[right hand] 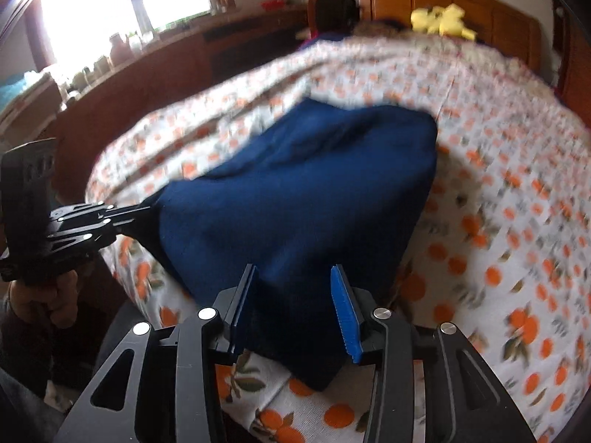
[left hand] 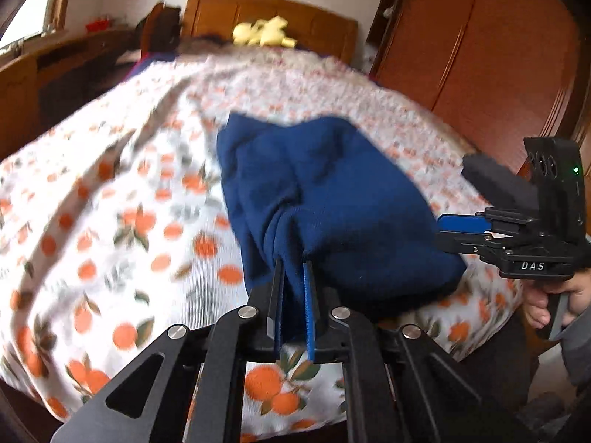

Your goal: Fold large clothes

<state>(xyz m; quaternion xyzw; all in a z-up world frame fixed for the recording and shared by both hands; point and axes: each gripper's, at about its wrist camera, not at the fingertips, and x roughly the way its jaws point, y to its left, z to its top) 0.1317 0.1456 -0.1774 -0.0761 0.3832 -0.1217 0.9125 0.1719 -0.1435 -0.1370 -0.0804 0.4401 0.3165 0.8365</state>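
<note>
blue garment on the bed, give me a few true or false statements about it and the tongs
1. The left tongs are shut on the blue garment. True.
2. The right tongs are clamped tight on it. False: their jaws stand apart, cloth between them.
3. The garment lies on a plain grey sheet. False: the bedspread is white with an orange-fruit print.
4. A yellow soft toy sits by the headboard. True.
</note>
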